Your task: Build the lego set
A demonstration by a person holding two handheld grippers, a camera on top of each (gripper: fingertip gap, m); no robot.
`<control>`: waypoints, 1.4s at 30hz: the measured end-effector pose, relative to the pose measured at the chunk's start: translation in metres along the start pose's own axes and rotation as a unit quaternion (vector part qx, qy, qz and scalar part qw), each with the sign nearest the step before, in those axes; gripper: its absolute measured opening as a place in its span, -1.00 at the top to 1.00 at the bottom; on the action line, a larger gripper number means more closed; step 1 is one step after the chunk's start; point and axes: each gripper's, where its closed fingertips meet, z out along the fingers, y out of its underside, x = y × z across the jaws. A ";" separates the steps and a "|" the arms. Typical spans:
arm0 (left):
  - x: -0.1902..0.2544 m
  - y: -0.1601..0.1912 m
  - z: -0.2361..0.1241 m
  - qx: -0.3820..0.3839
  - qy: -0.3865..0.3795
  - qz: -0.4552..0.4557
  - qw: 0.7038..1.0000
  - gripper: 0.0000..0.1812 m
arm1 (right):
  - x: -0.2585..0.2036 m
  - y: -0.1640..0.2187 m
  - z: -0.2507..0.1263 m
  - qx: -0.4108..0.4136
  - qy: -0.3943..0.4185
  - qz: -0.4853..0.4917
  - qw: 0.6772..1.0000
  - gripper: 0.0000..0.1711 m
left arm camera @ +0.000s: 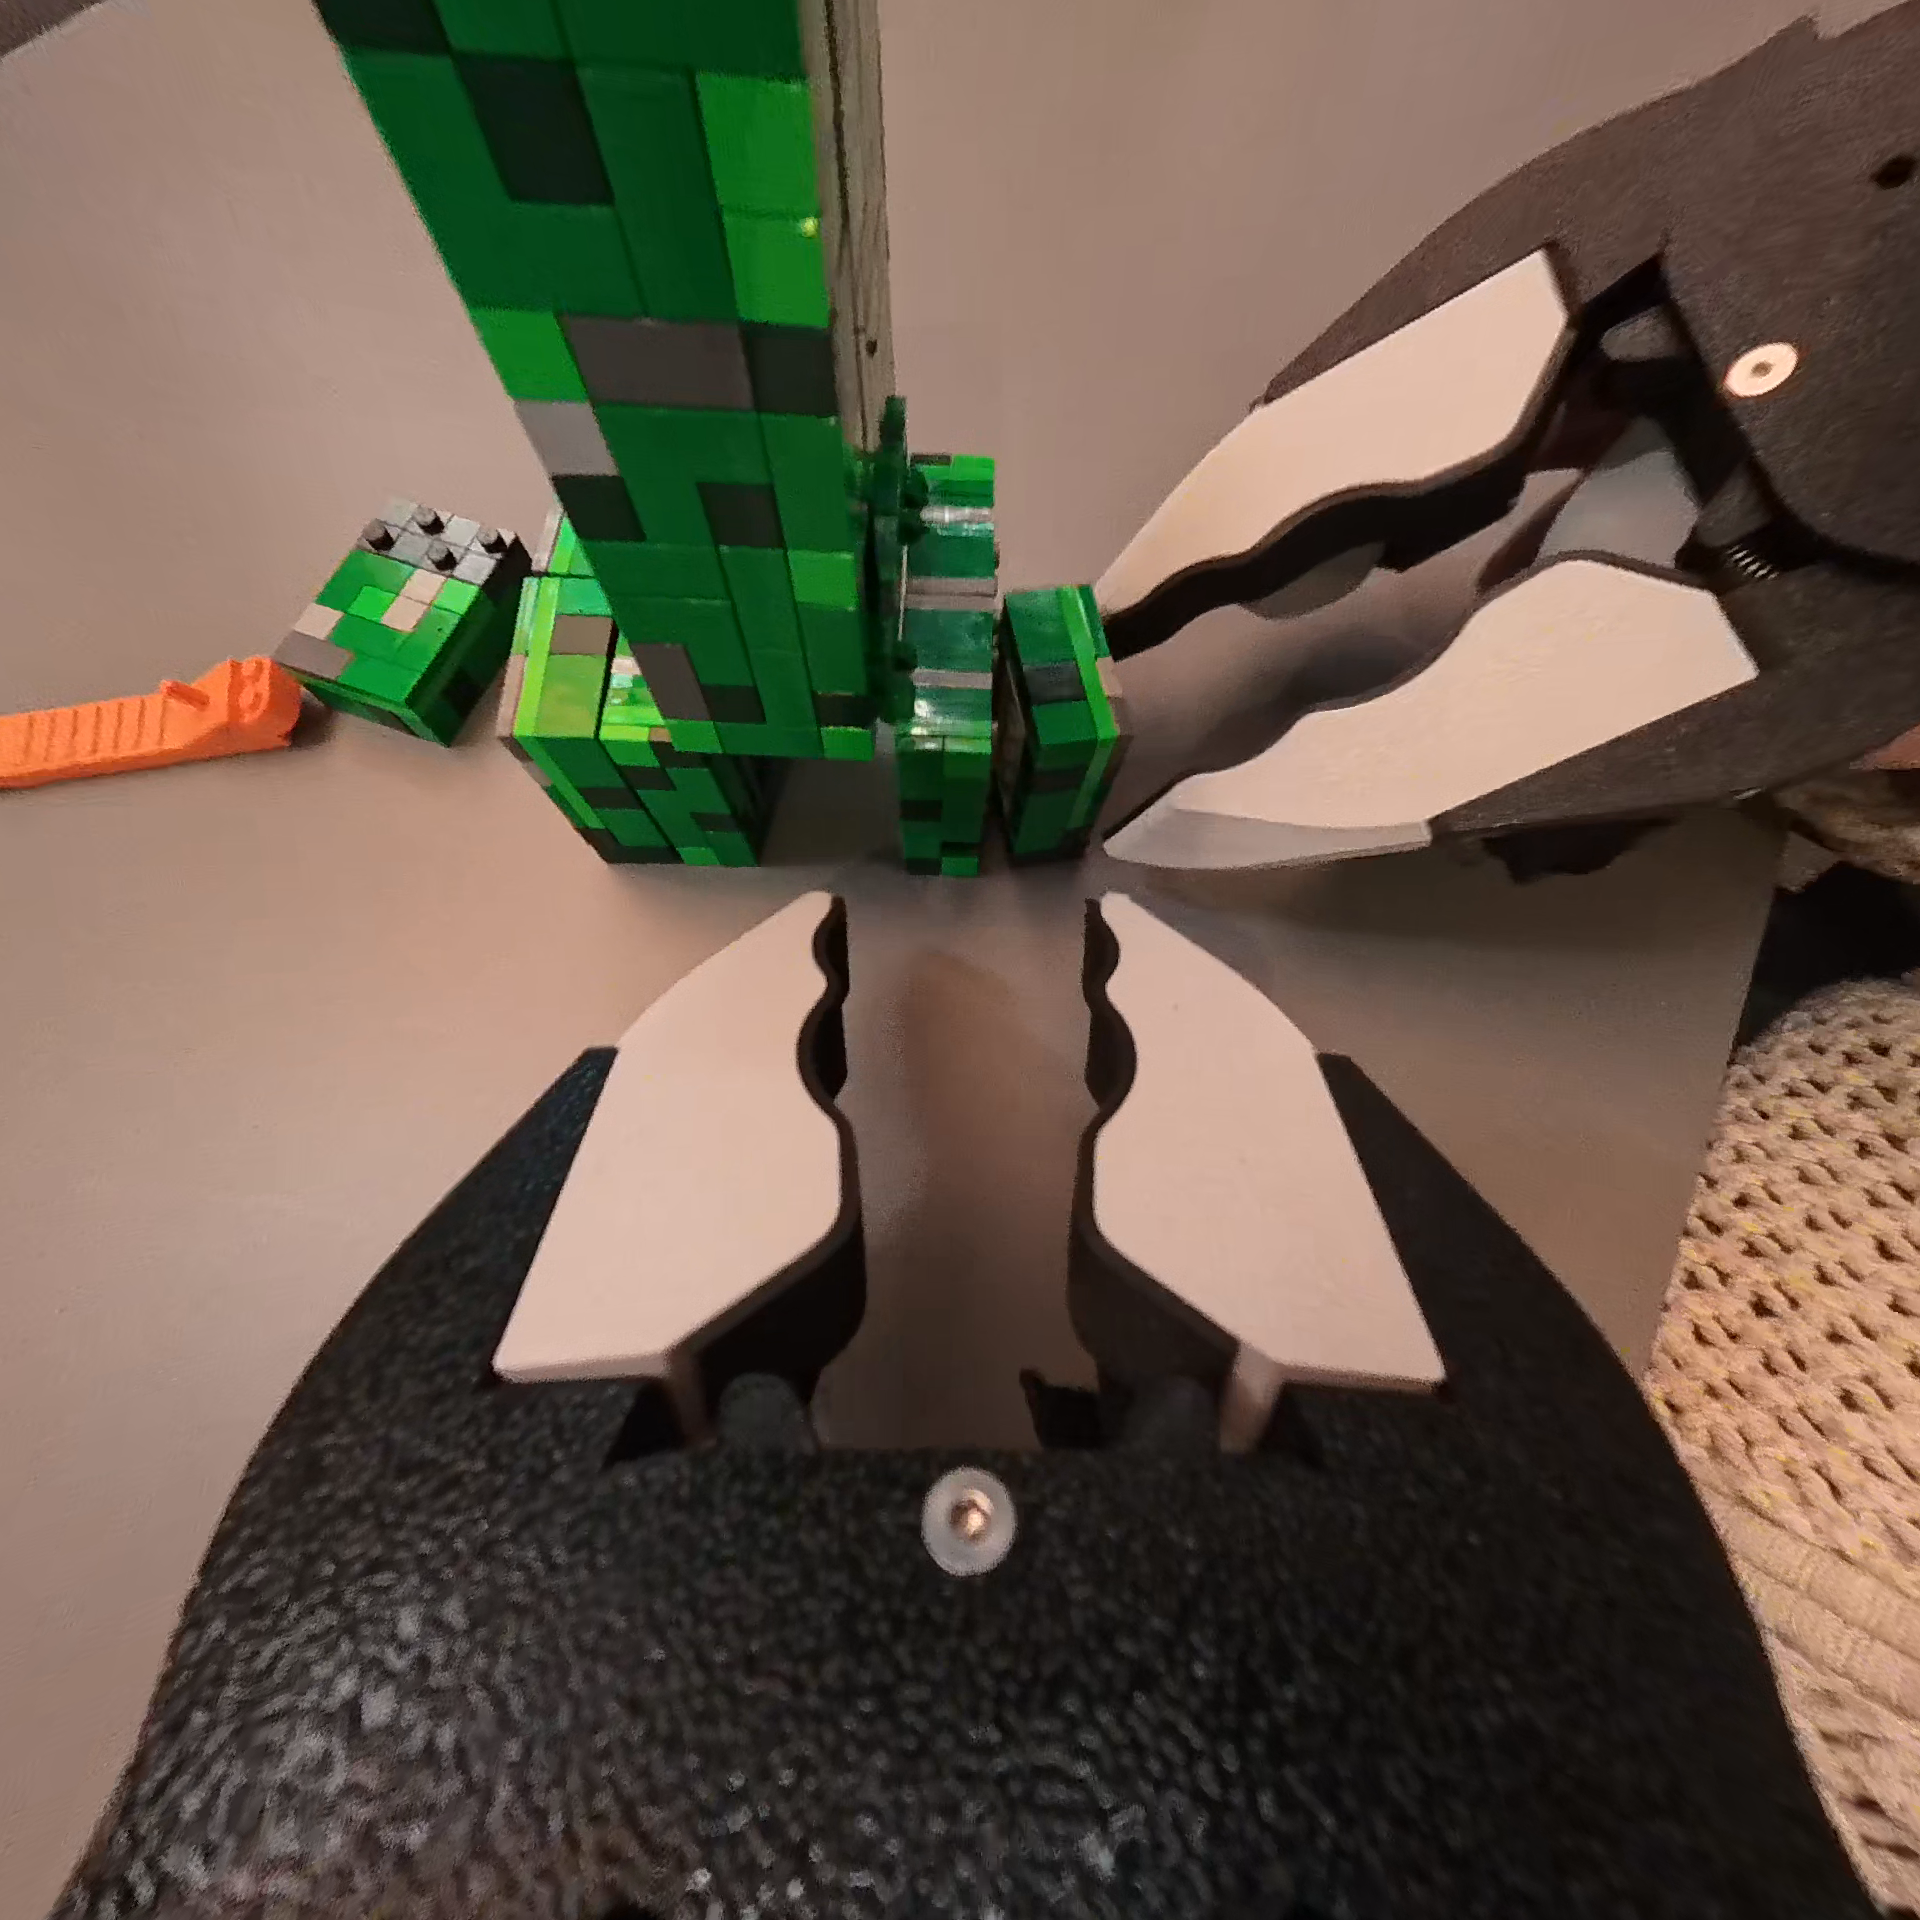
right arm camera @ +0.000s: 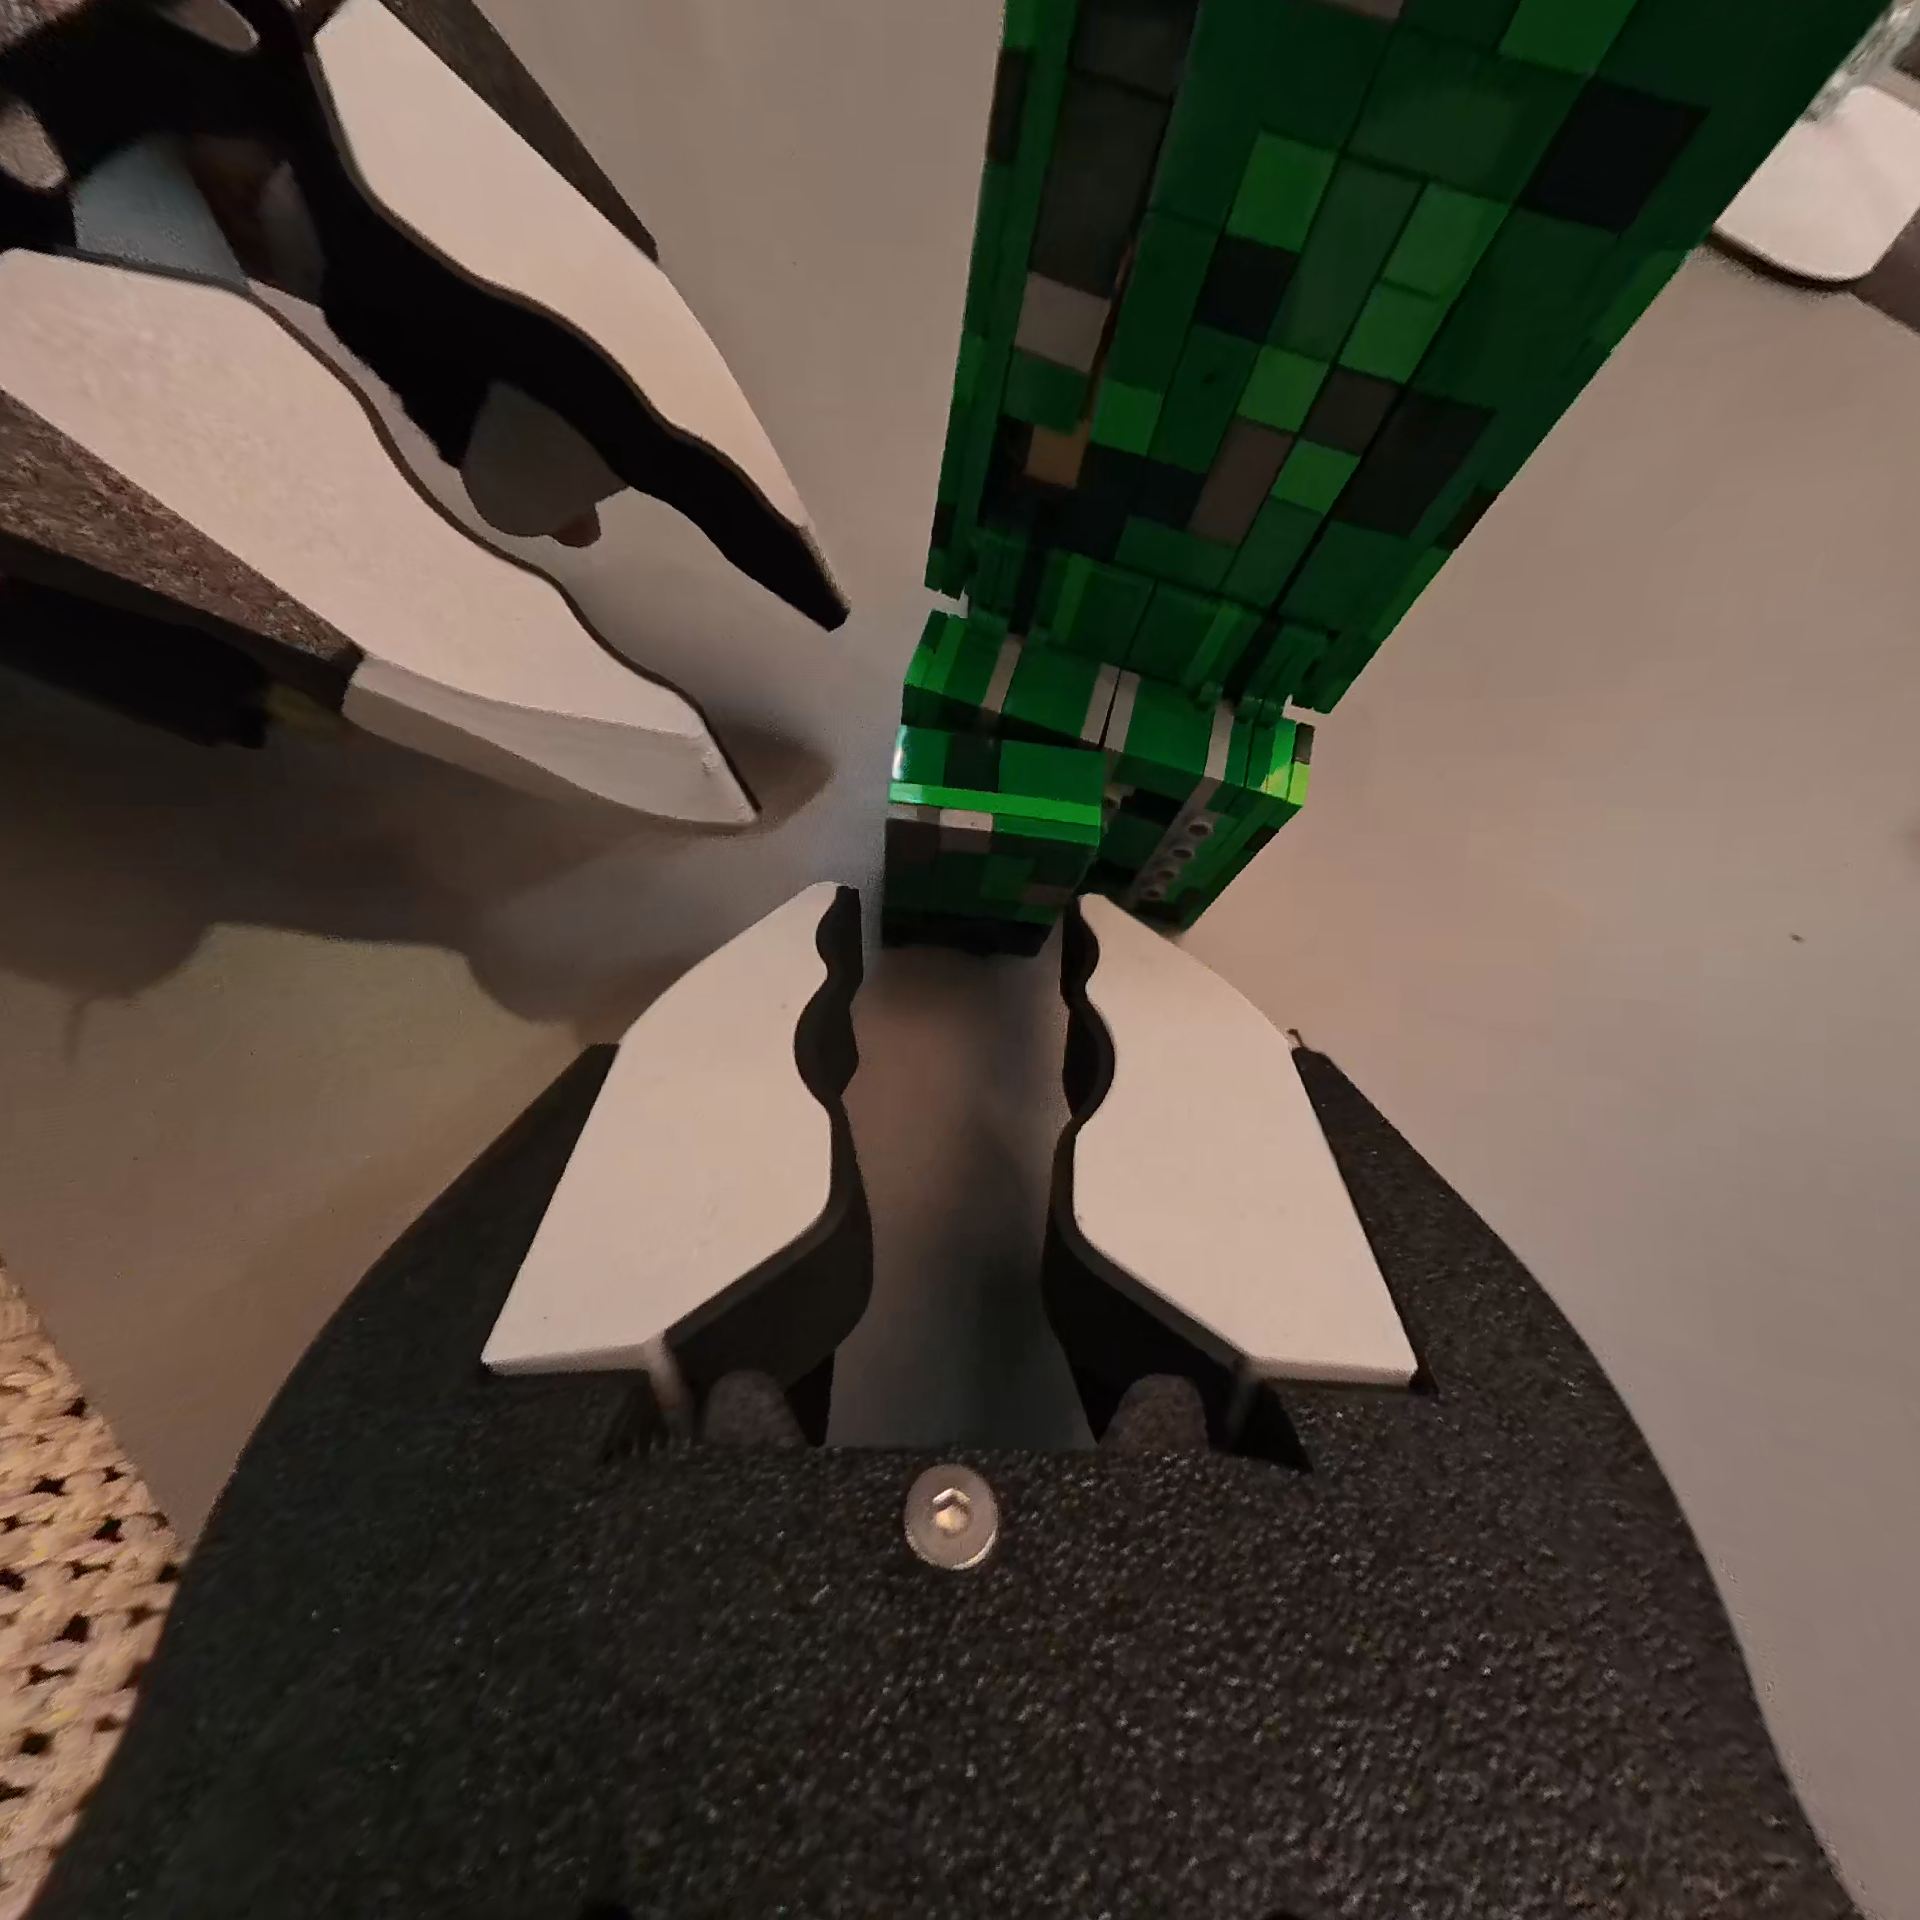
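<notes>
A tall green pixel-pattern lego figure stands on the grey table, with leg blocks at its base; it also shows in the right wrist view. My right gripper has its fingertips pressed on both sides of the near end of a small green leg block, which stands beside the figure's base. In the left wrist view this gripper comes in from the right onto that block. My left gripper is open and empty, just in front of the figure's base; it shows in the right wrist view.
A loose green cube with black studs lies left of the figure, next to an orange brick separator. Knitted beige fabric lies along the table's right edge. A white object stands behind the figure.
</notes>
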 end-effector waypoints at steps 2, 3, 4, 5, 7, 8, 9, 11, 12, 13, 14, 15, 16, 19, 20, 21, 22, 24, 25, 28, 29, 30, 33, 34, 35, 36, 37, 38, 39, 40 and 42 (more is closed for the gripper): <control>0.001 -0.005 -0.002 0.017 -0.003 0.006 1.000 0.56 | 0.000 -0.001 0.000 0.001 -0.001 0.010 1.000 0.59; 0.000 -0.006 -0.003 0.021 -0.004 0.009 1.000 0.57 | 0.000 -0.002 0.001 0.002 -0.001 0.014 1.000 0.60; 0.000 -0.007 -0.003 0.022 -0.006 0.011 1.000 0.57 | 0.000 -0.002 0.002 0.003 -0.001 0.017 1.000 0.61; 0.000 -0.007 -0.002 0.022 -0.007 0.014 1.000 0.57 | 0.000 -0.003 0.003 0.002 0.001 0.019 1.000 0.62; 0.001 -0.007 -0.001 0.022 -0.008 0.018 1.000 0.56 | 0.000 -0.003 0.004 0.001 0.001 0.023 1.000 0.62; 0.002 -0.007 0.000 0.024 -0.007 0.020 0.999 0.56 | 0.000 -0.003 0.004 0.001 -0.001 0.024 1.000 0.62; 0.002 -0.007 0.001 0.024 -0.007 0.022 0.999 0.55 | 0.000 -0.003 0.004 0.001 -0.001 0.025 1.000 0.62; 0.003 -0.007 0.002 0.028 -0.011 0.029 0.999 0.55 | 0.000 -0.003 0.003 0.003 -0.001 0.026 1.000 0.60; 0.003 -0.007 0.001 0.030 -0.014 0.033 0.999 0.55 | -0.002 -0.002 0.002 0.002 -0.004 0.027 1.000 0.60; 0.002 -0.007 0.001 0.032 -0.016 0.034 0.999 0.55 | -0.002 -0.001 0.001 0.001 -0.006 0.026 1.000 0.60; 0.002 -0.007 0.001 0.033 -0.016 0.035 0.999 0.55 | -0.002 0.000 0.000 -0.001 -0.006 0.026 1.000 0.61; 0.002 -0.007 0.001 0.033 -0.015 0.035 0.999 0.55 | -0.002 0.001 0.000 -0.004 -0.007 0.026 1.000 0.62; 0.003 -0.006 0.001 0.030 -0.013 0.034 0.999 0.55 | -0.002 0.002 0.000 -0.008 -0.008 0.026 1.000 0.63; 0.004 -0.004 0.003 0.023 -0.008 0.033 0.999 0.54 | -0.001 0.004 0.001 -0.012 -0.008 0.024 1.000 0.67; 0.004 -0.003 0.004 0.021 -0.007 0.033 0.999 0.54 | -0.001 0.004 0.001 -0.014 -0.006 0.021 1.000 0.68; 0.005 -0.002 0.004 0.019 -0.007 0.034 0.999 0.54 | 0.001 0.003 0.002 -0.014 -0.002 0.018 1.000 0.68; 0.005 -0.002 0.005 0.017 -0.006 0.035 0.999 0.54 | 0.002 0.003 0.003 -0.014 0.000 0.016 1.000 0.69; 0.005 -0.001 0.006 0.013 -0.005 0.035 0.999 0.54 | 0.002 0.002 0.004 -0.014 0.000 0.015 1.000 0.70; 0.006 0.000 0.006 0.011 -0.004 0.034 0.999 0.54 | 0.002 0.002 0.004 -0.014 0.000 0.015 1.000 0.70; 0.005 0.002 0.008 0.004 -0.003 0.029 1.000 0.55 | 0.003 0.001 0.005 -0.013 0.000 0.017 1.000 0.71; 0.005 0.003 0.009 0.002 -0.002 0.028 1.000 0.55 | 0.003 0.001 0.005 -0.013 -0.001 0.017 1.000 0.71; 0.006 0.003 0.009 0.001 -0.002 0.027 1.000 0.55 | 0.002 0.001 0.005 -0.013 -0.003 0.018 1.000 0.71; 0.007 0.003 0.010 0.001 0.000 0.029 1.000 0.55 | 0.002 0.001 0.005 -0.013 -0.004 0.018 1.000 0.72; 0.007 0.003 0.011 0.000 0.000 0.031 1.000 0.55 | 0.002 0.001 0.005 -0.012 -0.004 0.018 1.000 0.71; 0.008 0.003 0.011 -0.001 0.000 0.033 0.999 0.55 | 0.002 0.001 0.005 -0.011 -0.004 0.018 1.000 0.71; 0.007 0.003 0.011 -0.001 -0.001 0.034 0.999 0.55 | 0.002 0.000 0.004 -0.008 -0.004 0.017 1.000 0.71; 0.007 0.003 0.011 -0.002 -0.002 0.035 0.999 0.55 | 0.002 0.000 0.004 -0.006 -0.006 0.017 1.000 0.70; 0.007 0.003 0.011 -0.001 -0.003 0.036 0.999 0.54 | 0.001 0.000 0.003 -0.005 -0.008 0.016 1.000 0.70; 0.006 0.003 0.011 0.000 -0.003 0.036 0.999 0.54 | 0.001 0.001 0.002 -0.007 -0.010 0.015 1.000 0.70; 0.006 0.003 0.011 0.001 -0.004 0.035 0.999 0.54 | 0.002 0.003 0.002 -0.009 -0.011 0.014 1.000 0.70; 0.004 0.003 0.011 0.004 -0.008 0.034 0.999 0.53 | 0.003 0.005 0.000 -0.012 -0.013 0.011 1.000 0.70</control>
